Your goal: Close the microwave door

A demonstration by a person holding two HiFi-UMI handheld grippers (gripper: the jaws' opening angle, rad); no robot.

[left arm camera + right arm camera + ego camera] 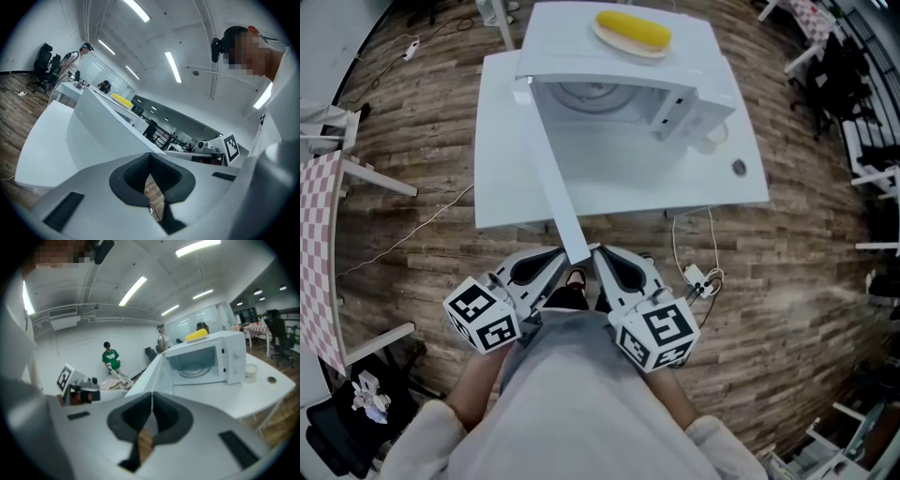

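A white microwave (619, 66) stands on a white table (675, 183). Its door (555, 178) is swung wide open toward me and shows edge-on as a long white strip. The glass turntable (197, 369) shows inside the cavity. On top lies a yellow item on a plate (633, 33). My left gripper (559, 255) and right gripper (600, 253) sit on either side of the door's free end, close to it; touch cannot be told. Both are shut with nothing between the jaws. The left gripper view shows the door's white face (108, 126).
A white cup (715, 133) and a small round object (739, 168) sit on the table right of the microwave. A cable with a plug (698, 277) lies on the wooden floor. A checkered table (319, 253) stands at the left, chairs (872, 150) at the right. People stand far off.
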